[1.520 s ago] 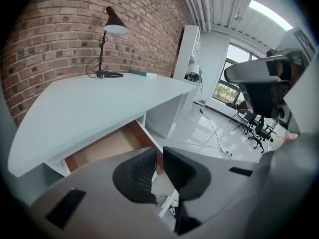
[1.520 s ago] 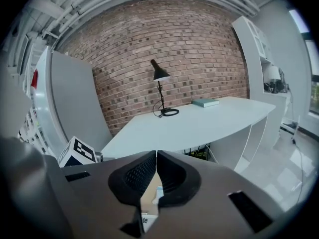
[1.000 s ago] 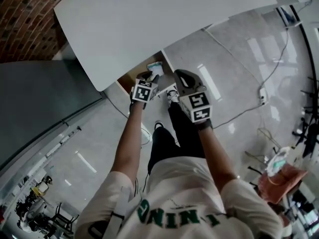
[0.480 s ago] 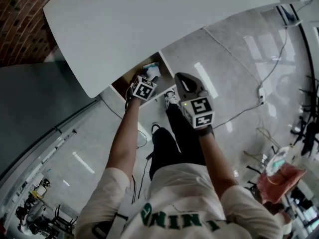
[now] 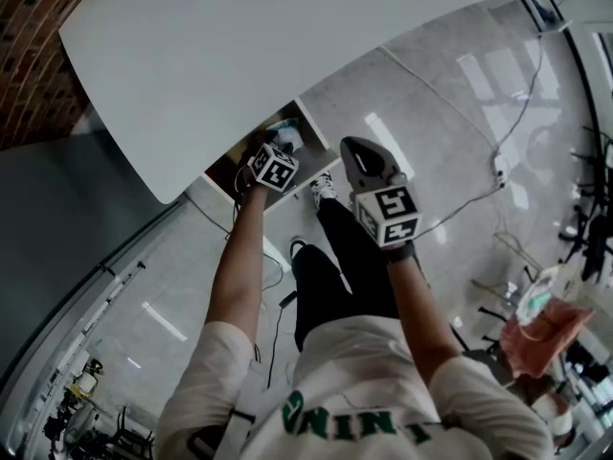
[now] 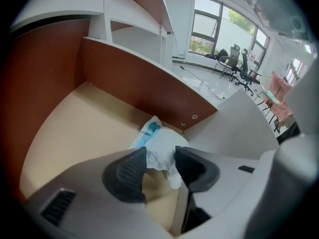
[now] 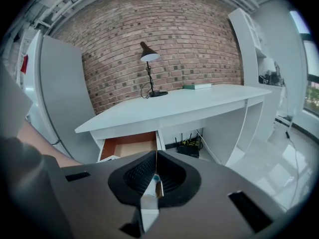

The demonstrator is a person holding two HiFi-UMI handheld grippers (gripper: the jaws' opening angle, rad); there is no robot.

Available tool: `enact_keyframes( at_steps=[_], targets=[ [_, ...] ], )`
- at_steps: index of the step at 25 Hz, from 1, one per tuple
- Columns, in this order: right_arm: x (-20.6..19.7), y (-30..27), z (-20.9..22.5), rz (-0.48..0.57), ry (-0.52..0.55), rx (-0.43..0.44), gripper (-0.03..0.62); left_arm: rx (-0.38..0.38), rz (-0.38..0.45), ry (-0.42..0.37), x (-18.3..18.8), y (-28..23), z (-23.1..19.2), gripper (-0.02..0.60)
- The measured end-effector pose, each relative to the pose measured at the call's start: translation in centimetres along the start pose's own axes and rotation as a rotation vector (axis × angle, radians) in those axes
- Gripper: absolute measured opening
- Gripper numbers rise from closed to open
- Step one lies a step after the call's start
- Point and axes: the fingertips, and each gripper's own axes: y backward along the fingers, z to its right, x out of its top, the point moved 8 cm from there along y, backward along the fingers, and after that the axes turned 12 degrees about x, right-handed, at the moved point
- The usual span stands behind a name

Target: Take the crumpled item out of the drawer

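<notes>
The crumpled item (image 6: 155, 144), white paper with blue marks, lies on the tan floor of the open drawer (image 6: 75, 128) near its front right corner. My left gripper (image 6: 160, 156) points steeply down into the drawer. Its jaws have just been closing, and they stand apart with the paper between the tips. In the head view the left gripper (image 5: 276, 153) reaches into the drawer (image 5: 228, 166) under the white desk (image 5: 239, 46), with the crumpled item (image 5: 285, 134) just beyond it. My right gripper (image 5: 357, 149) hangs outside to the right, shut and empty; the right gripper (image 7: 156, 156) faces the drawer (image 7: 128, 146).
A black lamp (image 7: 149, 68) and a flat book (image 7: 197, 86) sit on the desk (image 7: 174, 103) before a brick wall. A grey cabinet (image 7: 60, 93) stands left of the desk. Cables (image 5: 460, 94) and a power strip (image 5: 499, 168) lie on the shiny floor at right.
The left gripper has sunk deeper into the drawer, onto the crumpled item. The right gripper has dropped a little and stays outside the drawer.
</notes>
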Motion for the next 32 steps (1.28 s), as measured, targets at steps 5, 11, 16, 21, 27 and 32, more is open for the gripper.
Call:
enact_keyframes(
  at_steps=[5, 11, 16, 21, 27, 32],
  targets=[
    [0.0, 0.3, 0.6, -0.005, -0.012, -0.015, 0.006, -0.006, -0.008, -0.026, 0.7, -0.6, -0.2, 0.078],
    [0.9, 1.2, 0.0, 0.005, 0.008, -0.004, 0.006, 0.010, -0.002, -0.046, 1.4, 1.1, 0.4, 0.004],
    [2.5, 2.9, -1.3, 0.026, 0.000, 0.003, 0.006, 0.012, 0.040, 0.027, 2.6, 5.4, 0.2, 0.003],
    [4.9, 4.9, -3.0, 0.039, -0.007, 0.016, 0.006, 0.027, 0.092, 0.124, 3.4, 11.3, 0.3, 0.003],
    [7.5, 7.7, -4.8, 0.084, -0.012, 0.019, 0.006, 0.032, 0.193, 0.355, 3.9, 20.0, 0.4, 0.003],
    [9.1, 9.6, -7.1, 0.100, -0.033, 0.026, 0.006, 0.118, 0.328, 0.386, 5.3, 29.1, -1.4, 0.003]
  ],
)
